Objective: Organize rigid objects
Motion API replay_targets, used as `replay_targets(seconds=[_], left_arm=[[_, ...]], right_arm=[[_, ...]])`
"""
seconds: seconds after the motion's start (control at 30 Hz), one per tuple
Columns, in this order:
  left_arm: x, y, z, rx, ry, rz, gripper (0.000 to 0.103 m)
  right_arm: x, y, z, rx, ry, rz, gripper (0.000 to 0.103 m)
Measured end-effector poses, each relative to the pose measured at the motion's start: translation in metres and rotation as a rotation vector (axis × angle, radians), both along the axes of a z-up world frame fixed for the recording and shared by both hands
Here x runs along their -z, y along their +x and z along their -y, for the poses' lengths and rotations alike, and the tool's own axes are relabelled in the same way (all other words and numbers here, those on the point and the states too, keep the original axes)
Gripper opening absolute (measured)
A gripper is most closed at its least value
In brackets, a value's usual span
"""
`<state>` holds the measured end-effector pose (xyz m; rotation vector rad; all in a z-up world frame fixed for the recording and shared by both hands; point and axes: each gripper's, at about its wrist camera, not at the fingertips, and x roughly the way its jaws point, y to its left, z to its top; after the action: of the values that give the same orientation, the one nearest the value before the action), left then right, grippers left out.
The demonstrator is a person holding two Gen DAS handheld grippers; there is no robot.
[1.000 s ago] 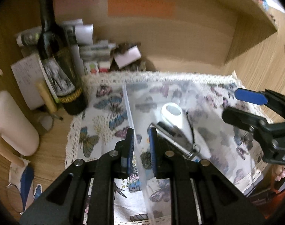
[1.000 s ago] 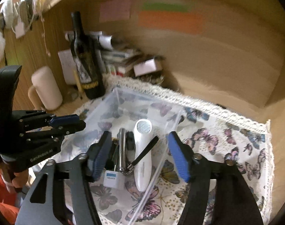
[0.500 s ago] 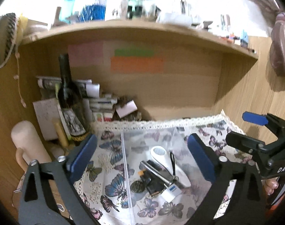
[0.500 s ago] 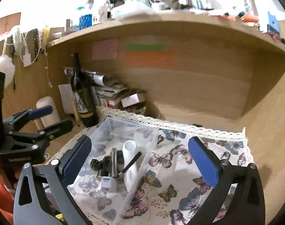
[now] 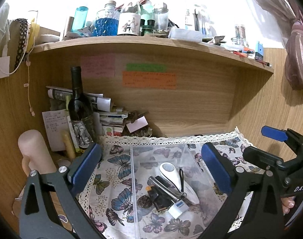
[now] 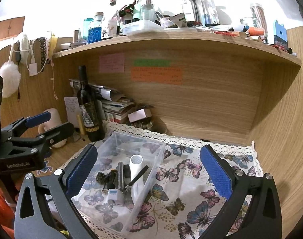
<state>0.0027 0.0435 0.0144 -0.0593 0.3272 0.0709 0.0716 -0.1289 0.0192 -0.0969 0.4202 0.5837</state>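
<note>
I am working two hand-held tools over a wooden surface (image 6: 275,139) covered by a butterfly-print cloth (image 6: 191,179). My left gripper (image 5: 151,169) stands wide, holding nothing; its jaws have just been opening. My right gripper (image 6: 149,169) is equally wide and also holds nothing.

The clear plastic bin (image 6: 159,159) sits on the cloth just ahead of both tools, at about 11 o'clock in the right wrist view and near 12 o'clock in the left. Inside lie a white handheld device (image 6: 136,177), a metal rod (image 6: 120,176), a small white plug (image 6: 114,196) and some dark pieces I cannot identify. A dark wine bottle (image 5: 79,109) stands at 10 o'clock, just beyond the cloth's lace edge.

I judge the items gathered and the bin set down. To do this well, I would keep both tools clear of the thin bin walls, check that nothing rigid lies loose on the cloth, and avoid swinging toward the bottle.
</note>
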Motion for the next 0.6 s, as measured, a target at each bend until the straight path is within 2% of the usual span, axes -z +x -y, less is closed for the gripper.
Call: replay_targets(seconds=[0.6], left_arm=[[-0.0004,0.0033,0.0057,0.021,0.012,-0.007,0.102]], right_arm=[[0.0015,0.0012,-0.0016,0.011,0.010,-0.016,0.103]])
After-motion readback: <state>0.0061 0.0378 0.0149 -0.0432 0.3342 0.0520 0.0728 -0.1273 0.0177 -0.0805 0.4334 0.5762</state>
